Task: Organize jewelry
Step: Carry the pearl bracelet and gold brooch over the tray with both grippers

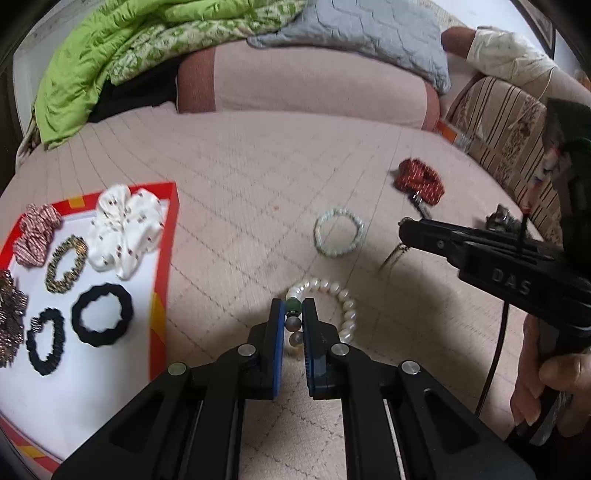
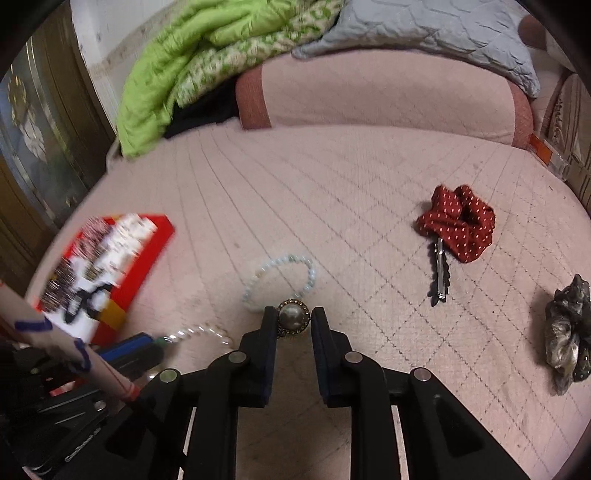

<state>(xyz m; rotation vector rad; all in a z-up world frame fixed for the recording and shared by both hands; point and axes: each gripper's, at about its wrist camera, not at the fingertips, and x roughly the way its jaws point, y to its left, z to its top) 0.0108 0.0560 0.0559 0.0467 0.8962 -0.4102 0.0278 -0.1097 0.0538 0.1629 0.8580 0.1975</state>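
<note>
My left gripper point(image 1: 294, 309) is shut on the green bead of a white pearl bracelet point(image 1: 341, 306) that lies on the pink quilted bed. My right gripper point(image 2: 293, 318) is shut on a round pearl brooch point(image 2: 293, 316) with a bronze rim; the gripper also shows at the right of the left wrist view point(image 1: 402, 225). A pale blue bead bracelet point(image 1: 338, 232) lies beyond, and it also shows in the right wrist view point(image 2: 280, 278). A red-rimmed tray point(image 1: 168, 236) at the left holds several scrunchies and hair ties.
A red dotted scrunchie point(image 2: 458, 223), a black hair clip point(image 2: 439, 273) and a dark shiny scrunchie point(image 2: 565, 328) lie at the right. A pink bolster point(image 1: 306, 85), green blanket point(image 1: 122, 59) and grey pillow point(image 1: 365, 33) lie at the back.
</note>
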